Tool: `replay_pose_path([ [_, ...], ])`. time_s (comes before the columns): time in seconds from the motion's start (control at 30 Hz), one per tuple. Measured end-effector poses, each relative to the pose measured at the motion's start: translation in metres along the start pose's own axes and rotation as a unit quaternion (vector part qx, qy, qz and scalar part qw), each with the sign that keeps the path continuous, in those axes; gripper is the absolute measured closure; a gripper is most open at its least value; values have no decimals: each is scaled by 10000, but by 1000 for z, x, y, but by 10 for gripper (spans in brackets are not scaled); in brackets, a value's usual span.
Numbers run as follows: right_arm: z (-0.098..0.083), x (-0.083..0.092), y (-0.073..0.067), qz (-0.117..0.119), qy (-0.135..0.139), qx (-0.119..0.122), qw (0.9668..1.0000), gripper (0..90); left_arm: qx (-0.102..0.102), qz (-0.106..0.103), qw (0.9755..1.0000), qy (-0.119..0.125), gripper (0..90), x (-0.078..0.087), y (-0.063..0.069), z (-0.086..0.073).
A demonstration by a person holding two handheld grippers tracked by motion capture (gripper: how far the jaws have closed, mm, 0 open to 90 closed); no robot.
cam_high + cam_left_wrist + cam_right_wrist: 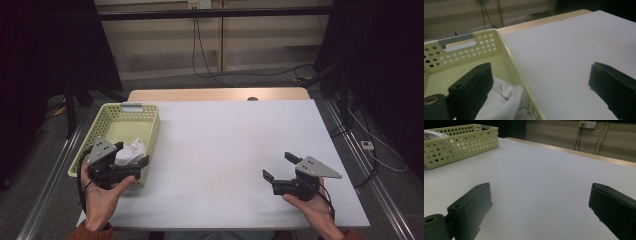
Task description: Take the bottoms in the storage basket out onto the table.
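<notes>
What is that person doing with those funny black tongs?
A person holds black tongs in each hand over a white table. The left tongs are open, straddling the wall of a pale yellow perforated plastic basket beside a crumpled white cloth inside it. The right tongs hang open over bare table.

Setting: recording lab or test room, staged for handheld-gripper data capture.

Bare white tabletop (235, 150) laid over a wooden desk edge (215, 94); black curtains (45, 45) hung at both sides; dark horizontal rail (215, 14) across the back; plain beige panelled wall (165, 40) with a power socket (199, 4) and black cables (200, 55) trailing down to a grey carpeted floor (240, 80); white power strip (367, 145) with loose leads at the right; metal floor rails (50, 175) flanking the table. Sparse, dimly lit, no domestic or office furnishings. Sole prop on the surface: a perforated pale-yellow plastic basket (150, 131) holding white cloth (131, 151).
</notes>
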State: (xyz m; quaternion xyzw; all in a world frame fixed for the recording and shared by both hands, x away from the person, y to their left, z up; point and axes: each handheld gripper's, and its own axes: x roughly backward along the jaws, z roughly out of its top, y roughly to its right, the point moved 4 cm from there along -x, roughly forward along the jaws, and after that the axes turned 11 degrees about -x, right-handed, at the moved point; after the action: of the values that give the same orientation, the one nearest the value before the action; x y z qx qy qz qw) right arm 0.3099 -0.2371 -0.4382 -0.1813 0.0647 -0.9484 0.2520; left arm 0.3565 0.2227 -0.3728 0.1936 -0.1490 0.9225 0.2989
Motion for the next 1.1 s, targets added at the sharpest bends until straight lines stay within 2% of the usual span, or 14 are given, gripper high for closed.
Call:
replay_pose_path([
  [0.07,0,0,0,-8,-9,-9,10000,43,27,9,10000,18,58,2,-2,0],
  [0.27,0,0,-1,-19,-19,15,10000,43,116,109,9999,-31,74,9,-20,3],
  [0.43,0,0,0,-19,-24,3,10000,43,180,194,9995,-164,66,7,-33,0],
  [0.53,0,-1,0,-17,-29,14,10000,43,203,203,9991,-326,66,6,-39,-3],
  [0.6,0,-1,0,-18,-35,26,10000,43,247,172,9988,-393,67,6,-41,-3],
  [0.83,-1,-1,-1,26,-53,43,10000,43,195,225,9977,-611,72,3,-46,-6],
  [0.97,-1,-1,-1,23,-65,44,10000,43,120,245,9975,-646,87,2,-45,-7],
  [1.1,-1,-1,-1,37,-73,38,10000,43,152,166,9965,-810,69,-4,-45,-11],
])
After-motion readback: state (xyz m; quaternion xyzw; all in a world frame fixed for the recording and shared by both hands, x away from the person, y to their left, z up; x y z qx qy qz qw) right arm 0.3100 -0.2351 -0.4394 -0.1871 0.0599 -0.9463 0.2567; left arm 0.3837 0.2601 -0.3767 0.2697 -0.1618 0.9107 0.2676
